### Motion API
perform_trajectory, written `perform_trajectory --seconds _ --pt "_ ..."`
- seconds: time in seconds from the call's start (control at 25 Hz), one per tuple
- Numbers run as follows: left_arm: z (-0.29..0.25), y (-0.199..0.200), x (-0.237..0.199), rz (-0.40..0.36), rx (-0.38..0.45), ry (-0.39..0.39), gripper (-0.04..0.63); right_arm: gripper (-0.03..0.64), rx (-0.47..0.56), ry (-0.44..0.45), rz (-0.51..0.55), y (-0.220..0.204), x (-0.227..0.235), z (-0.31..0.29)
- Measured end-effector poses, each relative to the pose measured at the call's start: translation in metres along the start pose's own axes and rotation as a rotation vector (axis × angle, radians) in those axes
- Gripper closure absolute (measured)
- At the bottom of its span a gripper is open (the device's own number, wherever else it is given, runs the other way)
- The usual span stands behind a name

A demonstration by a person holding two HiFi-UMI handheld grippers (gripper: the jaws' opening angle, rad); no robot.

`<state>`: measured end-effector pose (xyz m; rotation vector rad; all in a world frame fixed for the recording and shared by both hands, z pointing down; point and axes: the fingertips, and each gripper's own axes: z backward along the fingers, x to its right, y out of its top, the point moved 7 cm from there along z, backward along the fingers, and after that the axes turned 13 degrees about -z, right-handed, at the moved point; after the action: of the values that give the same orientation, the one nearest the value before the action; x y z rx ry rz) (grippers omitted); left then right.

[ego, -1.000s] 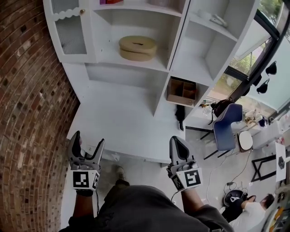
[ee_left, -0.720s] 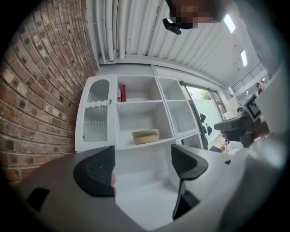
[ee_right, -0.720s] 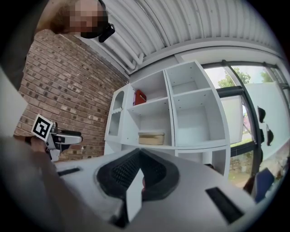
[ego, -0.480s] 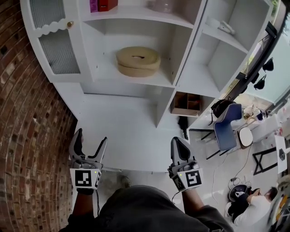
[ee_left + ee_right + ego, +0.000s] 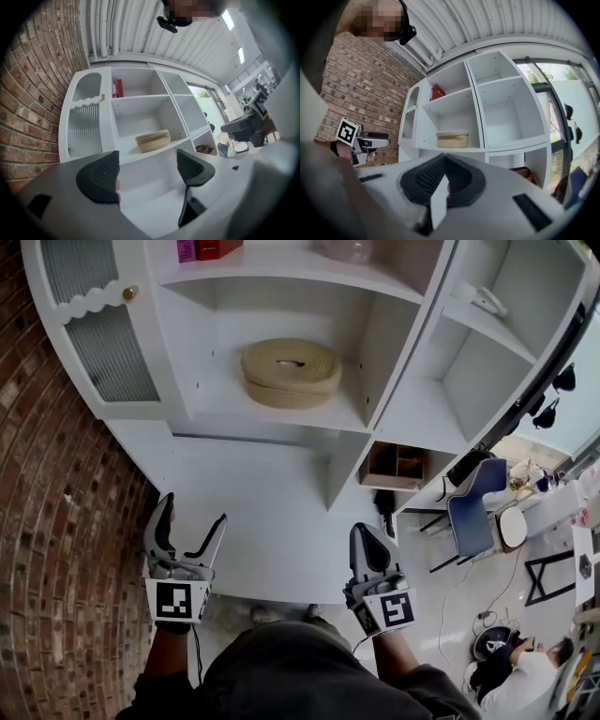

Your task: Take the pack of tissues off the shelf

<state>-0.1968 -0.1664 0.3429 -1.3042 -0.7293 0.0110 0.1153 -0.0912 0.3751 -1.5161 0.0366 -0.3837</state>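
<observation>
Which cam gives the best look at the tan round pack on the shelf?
Head view: the tan round pack is largest, top slot visible. Left gripper view: pack small, distant. Right gripper view: pack small, side-on.

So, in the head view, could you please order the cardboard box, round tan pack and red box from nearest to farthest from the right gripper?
1. Cardboard box, low cubby beside right gripper.
2. Round tan pack, middle shelf.
3. Red box, top shelf.
</observation>
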Motion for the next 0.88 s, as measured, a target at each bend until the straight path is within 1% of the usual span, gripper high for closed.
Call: perform_trajectory --seconds 0.04,0.08,0.16,0.24,0.32,0.4,0.52,0.64,0.88 --pt "-0.005 0.001 0.002 -0.024 -0.007 0.001 0.212 0.617 -0.003 0.012 -0.001 0.000 0.004 -0.005" --pt "-0.011 0.003 0.003 -0.064 -0.012 0.001 0.212 0.617 -0.004 0.024 -0.001 0.002 0.008 -0.009" --pt "-0.024 0.008 0.009 -0.167 -0.019 -0.002 0.213 0.617 -0.006 0.045 0.000 0.006 0.016 -0.014" --pt "-0.039 0.016 0.014 -0.252 -0.027 -0.007 0.213 0.617 -0.004 0.057 0.000 0.009 0.025 -0.017" --pt "-0.058 0.025 0.017 -0.323 -0.020 -0.011 0.219 0.617 0.003 0.059 -0.004 0.013 0.033 -0.019" --pt "-0.078 0.031 0.021 -0.381 -0.002 -0.023 0.239 0.617 0.011 0.053 -0.007 0.017 0.041 -0.018" --pt "-0.110 0.037 0.022 -0.457 0.027 -0.056 0.249 0.617 0.018 0.030 -0.011 0.019 0.056 -0.013" --pt "-0.142 0.042 0.021 -0.511 0.037 -0.091 0.258 0.617 0.024 0.001 -0.018 0.021 0.068 -0.006" --pt "-0.200 0.053 0.017 -0.631 0.065 -0.132 0.285 0.617 0.034 -0.067 -0.026 0.024 0.091 0.007"
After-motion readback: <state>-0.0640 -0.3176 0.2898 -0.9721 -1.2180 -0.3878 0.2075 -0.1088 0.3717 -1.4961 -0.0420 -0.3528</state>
